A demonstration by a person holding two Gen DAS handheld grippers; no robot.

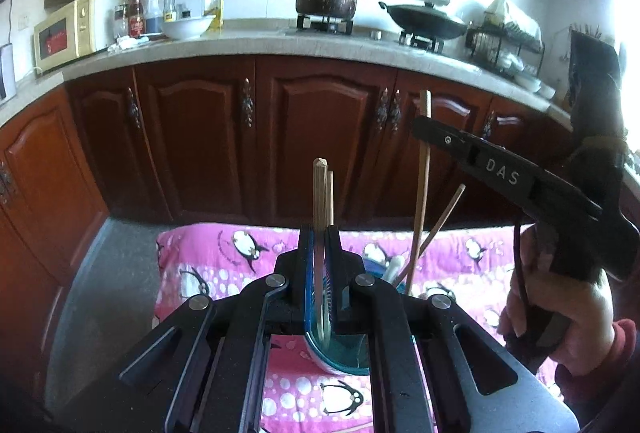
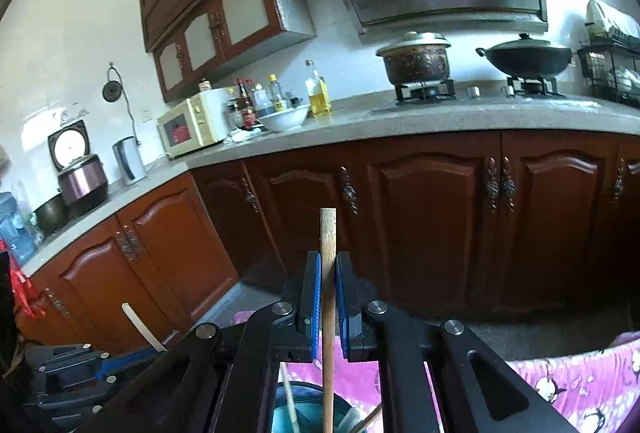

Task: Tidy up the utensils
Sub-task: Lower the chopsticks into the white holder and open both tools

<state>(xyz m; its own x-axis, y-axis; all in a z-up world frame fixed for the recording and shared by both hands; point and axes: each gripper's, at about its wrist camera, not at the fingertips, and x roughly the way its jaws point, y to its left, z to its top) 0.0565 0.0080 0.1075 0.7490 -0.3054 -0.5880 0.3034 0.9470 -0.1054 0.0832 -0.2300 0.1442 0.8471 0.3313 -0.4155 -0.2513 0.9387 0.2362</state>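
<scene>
A: What does the left tool (image 1: pixel 320 233) hold?

B: It is closed on the rim of a teal cup (image 1: pixel 340 357), low in the middle of the frame. Two wooden chopsticks (image 1: pixel 321 193) stand up just behind its fingers, from inside the cup.

A: And the right tool (image 2: pixel 328 269)?

B: Its blue pads (image 2: pixel 343 297) pinch one upright wooden stick (image 2: pixel 328 241), in the centre of the right view, above the same cup (image 2: pixel 304 409).

A: Where does the cup stand?

B: On a pink cloth with penguins (image 1: pixel 224 253), in the lower part of the frame. More sticks (image 1: pixel 420 213) lean inside the cup.
</scene>
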